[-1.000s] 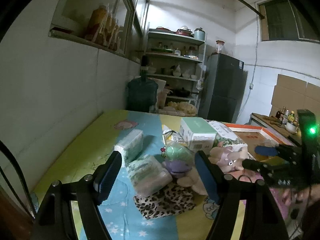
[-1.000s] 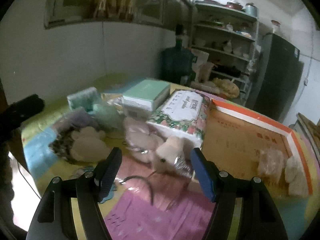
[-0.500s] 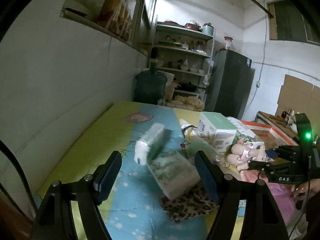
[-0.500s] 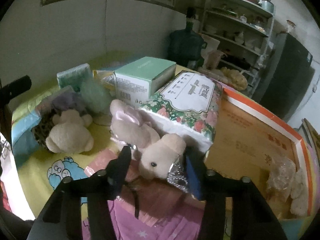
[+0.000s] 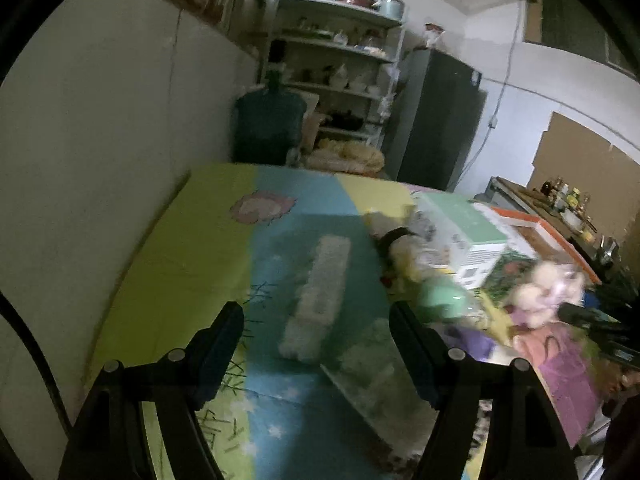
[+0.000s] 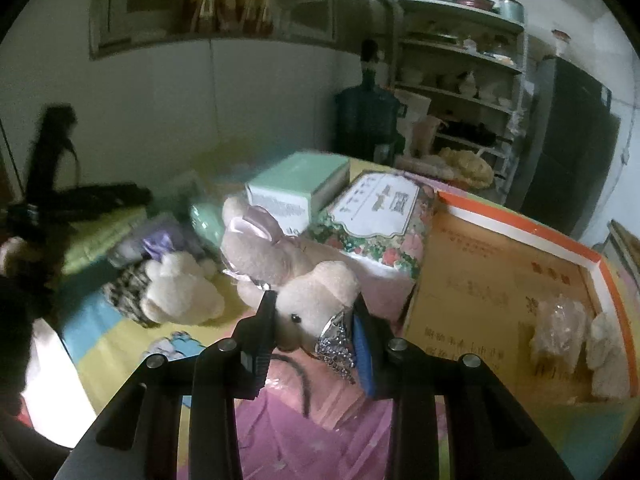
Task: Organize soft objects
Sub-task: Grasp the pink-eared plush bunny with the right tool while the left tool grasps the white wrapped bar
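Right up against the floral tissue pack [image 6: 378, 224], on its near side, lies the pink plush bunny [image 6: 280, 256], and the right tool [image 6: 316, 324] has just been closing its jaws around the bunny's cream-coloured head, so the pads are now pressing on it from both sides. A sparkly silver bit hangs at the toy's neck, next to the blue pad. Left of the tissue pack sits a small cream teddy [image 6: 180, 292] on a leopard-print cloth [image 6: 124, 288], with a mint-green plush [image 6: 206, 220] just behind it. A mint box [image 6: 298, 188] stands behind the tissue pack, touching it. On the pack's other side is a big orange-rimmed cardboard tray [image 6: 520, 236] with some pale wrapped toys in its far corner.

Further left of the tissue pack, the left tool [image 5: 316, 334] hangs over the colourful desk [image 5: 192, 248] with its jaws wide apart and nothing between the pads. Below it lies a long white wrapped pack [image 5: 320, 292], pretty blurry, plus another clear-wrapped bundle [image 5: 372, 364] beside that.
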Motion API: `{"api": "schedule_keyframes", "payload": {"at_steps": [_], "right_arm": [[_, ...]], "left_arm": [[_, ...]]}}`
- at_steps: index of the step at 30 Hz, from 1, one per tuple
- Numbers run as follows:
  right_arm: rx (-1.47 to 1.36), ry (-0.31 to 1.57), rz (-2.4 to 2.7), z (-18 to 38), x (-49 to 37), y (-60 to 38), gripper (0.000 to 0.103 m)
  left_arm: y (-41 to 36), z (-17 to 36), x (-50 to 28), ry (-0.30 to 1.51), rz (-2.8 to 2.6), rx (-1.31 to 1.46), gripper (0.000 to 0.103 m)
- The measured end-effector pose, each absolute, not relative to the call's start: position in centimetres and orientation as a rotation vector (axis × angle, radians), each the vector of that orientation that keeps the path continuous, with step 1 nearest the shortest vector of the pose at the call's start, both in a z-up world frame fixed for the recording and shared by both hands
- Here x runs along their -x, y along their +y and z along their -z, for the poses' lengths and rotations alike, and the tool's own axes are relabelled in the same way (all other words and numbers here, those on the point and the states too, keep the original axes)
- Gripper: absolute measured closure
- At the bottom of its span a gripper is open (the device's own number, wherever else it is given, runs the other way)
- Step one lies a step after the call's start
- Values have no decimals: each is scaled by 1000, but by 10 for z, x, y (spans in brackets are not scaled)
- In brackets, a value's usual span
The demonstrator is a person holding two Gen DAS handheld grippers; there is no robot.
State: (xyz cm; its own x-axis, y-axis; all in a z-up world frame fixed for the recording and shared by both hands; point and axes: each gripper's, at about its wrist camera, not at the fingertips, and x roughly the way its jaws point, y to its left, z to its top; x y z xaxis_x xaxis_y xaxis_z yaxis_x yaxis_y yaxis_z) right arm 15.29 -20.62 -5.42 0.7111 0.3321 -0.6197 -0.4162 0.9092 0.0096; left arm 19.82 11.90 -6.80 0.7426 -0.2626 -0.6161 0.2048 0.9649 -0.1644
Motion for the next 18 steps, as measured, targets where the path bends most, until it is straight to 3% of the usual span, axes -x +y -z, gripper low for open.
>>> {"api": "schedule_keyframes", "payload": {"at_steps": [10,12,18], "right_arm": [[49,634,-434,47,-135,-206,67],[42,634,-435,48,-135,-205,67],[26,637,-436,49,-134,-205,67]], "left_arm": [[119,82,-214,756,312,112,62],[119,81,-214,754,311,106,73],[118,79,-209,729,315,93,78]]}}
